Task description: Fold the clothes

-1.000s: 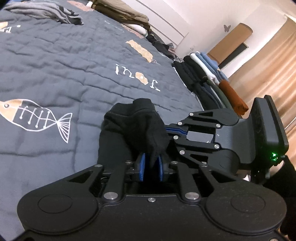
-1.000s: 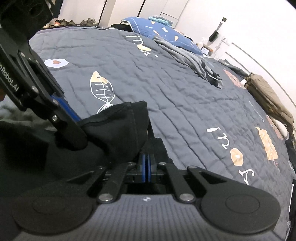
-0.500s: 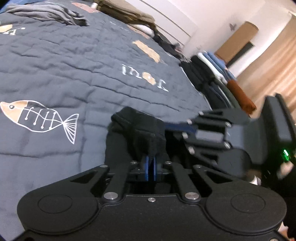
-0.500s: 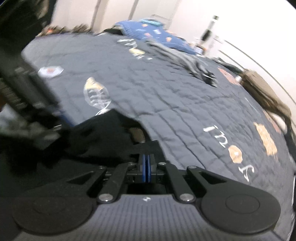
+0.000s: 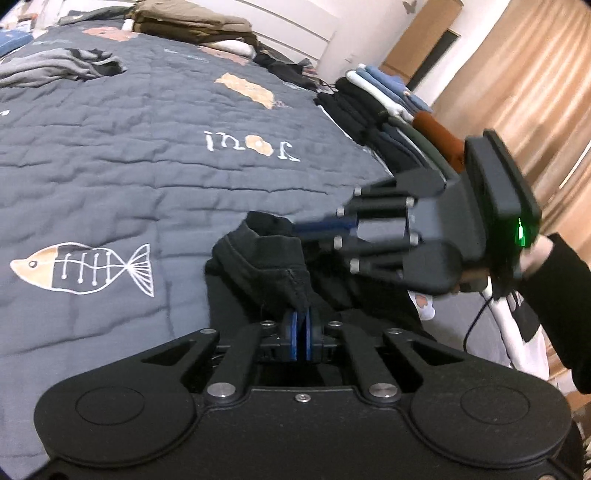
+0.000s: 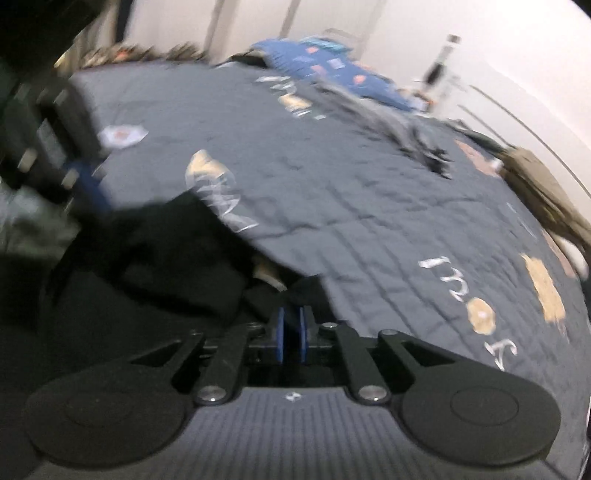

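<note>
A black garment (image 5: 266, 258) lies bunched at the near edge of the grey quilted bedspread (image 5: 110, 166). My left gripper (image 5: 300, 321) is shut on a raised fold of it, the blue pads pinching the cloth. My right gripper (image 5: 321, 227) reaches in from the right, held by a hand in a dark sleeve, its tips at the garment's far fold. In the blurred right wrist view the right gripper (image 6: 291, 314) is opening: a gap shows between its blue pads, with the black garment (image 6: 166, 251) just ahead of them. The left gripper (image 6: 88, 188) shows at the left there.
A stack of folded clothes (image 5: 388, 110) stands at the bed's right edge. A crumpled grey garment (image 5: 62, 66) lies far left, brown clothes (image 5: 192, 22) along the far edge. A blue pillow (image 6: 332, 70) is at the head. Curtains hang at the right.
My left gripper's pads have closed on the black fold and it has risen slightly with the cloth. The right gripper's pads, pressed together before, now stand apart.
</note>
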{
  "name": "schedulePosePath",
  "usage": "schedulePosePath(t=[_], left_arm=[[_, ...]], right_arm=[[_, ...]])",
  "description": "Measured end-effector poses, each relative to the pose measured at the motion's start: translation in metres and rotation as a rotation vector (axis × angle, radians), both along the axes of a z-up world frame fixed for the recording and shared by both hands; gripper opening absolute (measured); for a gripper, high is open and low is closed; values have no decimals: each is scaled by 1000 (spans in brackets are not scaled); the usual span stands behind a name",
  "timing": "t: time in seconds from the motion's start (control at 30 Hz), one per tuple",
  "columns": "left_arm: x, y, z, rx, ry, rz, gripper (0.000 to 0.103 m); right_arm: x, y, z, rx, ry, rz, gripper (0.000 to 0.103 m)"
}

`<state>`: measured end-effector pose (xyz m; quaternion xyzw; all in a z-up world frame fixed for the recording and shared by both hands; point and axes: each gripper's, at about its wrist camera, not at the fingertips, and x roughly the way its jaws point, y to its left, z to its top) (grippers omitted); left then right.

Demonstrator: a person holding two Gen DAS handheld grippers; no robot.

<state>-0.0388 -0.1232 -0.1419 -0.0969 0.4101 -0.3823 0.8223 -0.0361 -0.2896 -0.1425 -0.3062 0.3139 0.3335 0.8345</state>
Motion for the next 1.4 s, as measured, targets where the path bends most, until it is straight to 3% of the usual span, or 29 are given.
schedulePosePath(t=[0.13,0.2,0.23,0.37,0.43,0.47,0.5,0.57,0.77,0.87,1.03,1.2,1.4], left_arm=[[1,2,1,-10,6,5,5],[1,1,0,-5,6,0,4],[1,1,0,-5,5,-1,5],[1,3,0,-15,10,0,5],[2,3,-1,-15,13,1,5],[2,3,-1,-14,14,2,5],[2,3,-1,-14,16,2,5],[2,3,-1,-15,18,4,5],[4,4,-2,-21,25,15,5],[5,6,-2,-29,29,23,5],[6,6,-3,-27,33,25,5],[8,7,-4,-29,44,32,5],[8,7,-4,-35,48,43,5]], right_arm=[[-4,13,-10,-64,-8,57,22],[-3,20,-14,-119,-55,70,38],[-2,22,-15,-140,-75,69,40],[1,26,-17,-176,-74,117,39],[6,27,-19,-176,-62,106,30],[10,27,-19,-155,-64,77,9],[14,24,-16,-120,-60,37,4],[24,15,-7,-11,-38,-40,4],[52,-14,-5,191,77,-254,3],[61,-35,0,377,159,-368,3],[76,-55,-8,542,302,-490,3],[65,-52,1,419,225,-409,9],[36,-83,36,432,156,-447,22]])
